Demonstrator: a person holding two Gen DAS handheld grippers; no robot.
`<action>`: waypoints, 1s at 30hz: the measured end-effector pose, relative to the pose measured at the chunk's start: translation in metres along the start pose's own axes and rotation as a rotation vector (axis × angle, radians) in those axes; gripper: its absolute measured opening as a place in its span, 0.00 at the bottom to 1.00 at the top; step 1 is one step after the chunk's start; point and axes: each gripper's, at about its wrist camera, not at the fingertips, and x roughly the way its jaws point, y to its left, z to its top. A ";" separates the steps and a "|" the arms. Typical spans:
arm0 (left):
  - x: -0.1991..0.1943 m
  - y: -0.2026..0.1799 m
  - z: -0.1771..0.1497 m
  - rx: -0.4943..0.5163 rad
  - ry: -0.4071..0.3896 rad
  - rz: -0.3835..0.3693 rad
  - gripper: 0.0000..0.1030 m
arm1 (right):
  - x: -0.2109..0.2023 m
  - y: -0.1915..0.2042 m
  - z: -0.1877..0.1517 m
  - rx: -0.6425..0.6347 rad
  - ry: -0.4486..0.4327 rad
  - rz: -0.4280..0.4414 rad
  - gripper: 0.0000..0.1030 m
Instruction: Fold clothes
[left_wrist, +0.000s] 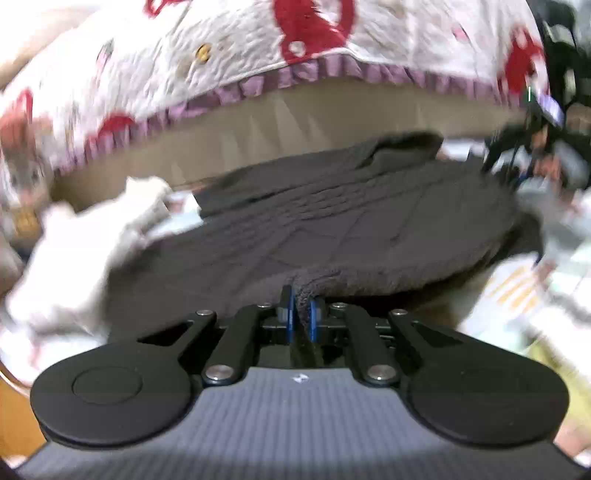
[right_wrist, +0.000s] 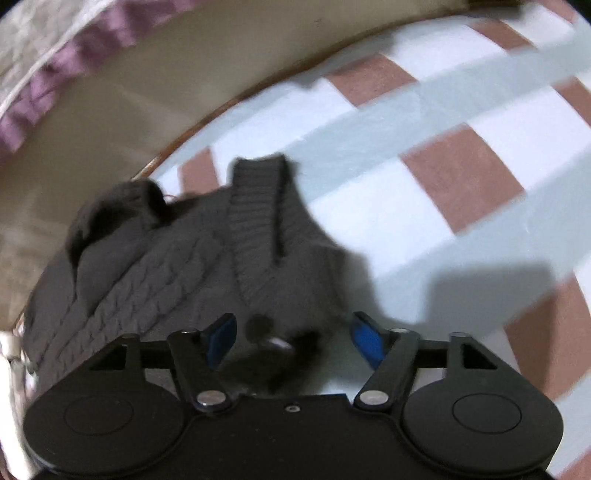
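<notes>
Sweater (left_wrist: 332, 221): dark grey, cable-knit, lies spread ahead of the left gripper (left_wrist: 301, 314). Left jaws are pressed together on a pinched fold of the sweater's near edge; the knit bunches up between the blue pads (left_wrist: 290, 317). From that pinch the fabric stretches away forward over the surface.

A white cloth (left_wrist: 92, 251) lies left of the left jaws, touching the sweater's edge; blurred. Beyond the sweater runs a quilt (left_wrist: 221, 55), white with red shapes and a purple frill, above a tan band.

Right gripper (right_wrist: 295, 338): jaws stand wide apart, blue pads (right_wrist: 364, 336) clear of the knit. The sweater's ribbed V-neck (right_wrist: 258, 221) lies just ahead of the jaws and slightly left, its point toward them. The lower sweater edge sits between the open jaws, nearer the left pad; contact with that pad cannot be told. Under it, ahead and right of the jaws, lies a checked cloth (right_wrist: 443, 147) in white, pale blue and brown.
</notes>
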 end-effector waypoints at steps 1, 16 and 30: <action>-0.001 0.004 0.001 -0.040 0.000 -0.018 0.07 | 0.001 0.004 -0.002 -0.032 -0.010 0.009 0.76; -0.039 0.002 0.029 -0.276 0.144 -0.373 0.07 | -0.105 -0.040 -0.015 -0.074 -0.363 -0.214 0.07; 0.011 -0.021 0.001 -0.266 0.333 -0.409 0.11 | -0.093 -0.070 -0.003 0.004 -0.241 -0.411 0.55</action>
